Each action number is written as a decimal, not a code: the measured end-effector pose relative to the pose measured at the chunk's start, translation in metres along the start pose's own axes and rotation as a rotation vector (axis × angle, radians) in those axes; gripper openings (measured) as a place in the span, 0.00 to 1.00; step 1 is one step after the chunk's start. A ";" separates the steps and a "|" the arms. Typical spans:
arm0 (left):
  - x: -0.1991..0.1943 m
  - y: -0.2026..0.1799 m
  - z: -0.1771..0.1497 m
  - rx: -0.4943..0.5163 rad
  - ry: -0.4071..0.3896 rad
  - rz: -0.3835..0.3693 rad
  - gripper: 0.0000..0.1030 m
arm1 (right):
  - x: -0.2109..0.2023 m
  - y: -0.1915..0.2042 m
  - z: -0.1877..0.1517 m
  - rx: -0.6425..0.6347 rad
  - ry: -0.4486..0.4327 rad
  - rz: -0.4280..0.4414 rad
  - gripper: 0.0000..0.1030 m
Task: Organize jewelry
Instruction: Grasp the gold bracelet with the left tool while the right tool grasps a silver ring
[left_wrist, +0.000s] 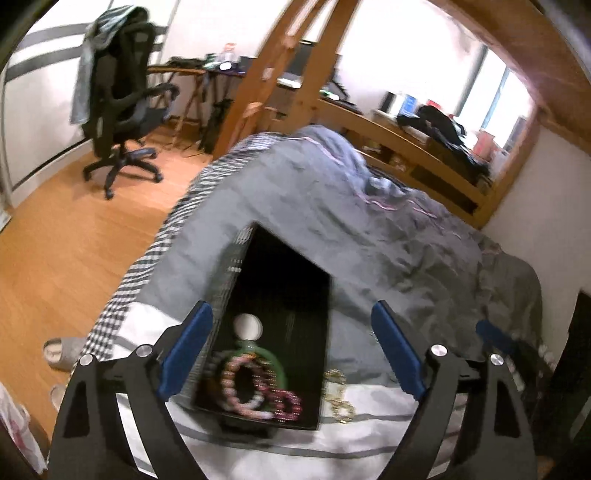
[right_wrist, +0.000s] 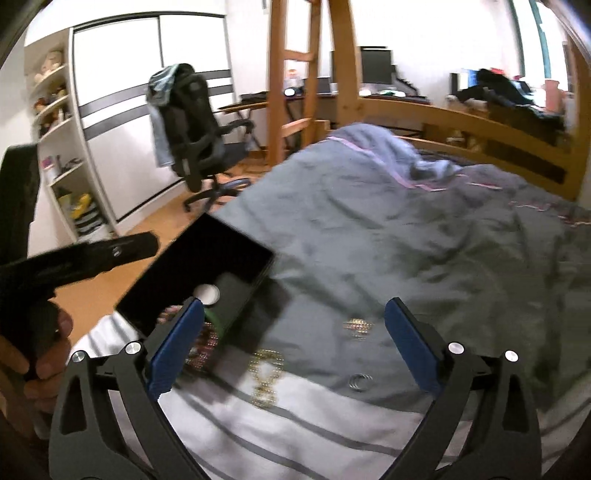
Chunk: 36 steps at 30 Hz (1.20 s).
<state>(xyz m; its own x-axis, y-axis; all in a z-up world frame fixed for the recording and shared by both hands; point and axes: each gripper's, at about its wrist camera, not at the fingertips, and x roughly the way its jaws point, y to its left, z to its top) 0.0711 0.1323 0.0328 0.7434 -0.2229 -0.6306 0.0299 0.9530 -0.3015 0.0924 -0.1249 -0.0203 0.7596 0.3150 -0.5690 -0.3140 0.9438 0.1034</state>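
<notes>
While both grippers hang spread and empty, a black tray (left_wrist: 280, 295) rests on the grey duvet (right_wrist: 424, 258).
Left gripper (left_wrist: 291, 314) above the tray's pink bracelet (left_wrist: 240, 387); right gripper (right_wrist: 293, 306) above a gold chain (right_wrist: 266, 376).

I see a black office chair (right_wrist: 199, 125) on the wood floor (left_wrist: 74, 229), a grey duvet (right_wrist: 424, 236), and a wooden ladder (right_wrist: 295, 74)

Motion blur smears the bracelets (left_wrist: 245, 384) in the black tray (left_wrist: 291, 295); beads unreadable
</notes>
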 end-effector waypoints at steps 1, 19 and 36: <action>0.001 -0.013 -0.004 0.037 0.003 -0.013 0.85 | -0.005 -0.008 0.000 0.000 -0.002 -0.023 0.95; 0.044 -0.114 -0.087 0.291 0.160 -0.033 0.81 | -0.039 -0.101 -0.018 0.071 -0.018 -0.179 0.95; 0.105 -0.099 -0.109 0.195 0.280 0.146 0.42 | 0.081 -0.124 -0.054 0.090 0.133 -0.022 0.48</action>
<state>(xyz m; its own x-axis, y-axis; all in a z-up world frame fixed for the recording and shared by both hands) 0.0734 -0.0080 -0.0808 0.5383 -0.1038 -0.8363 0.0841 0.9940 -0.0692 0.1620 -0.2220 -0.1236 0.6814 0.2843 -0.6744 -0.2413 0.9572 0.1597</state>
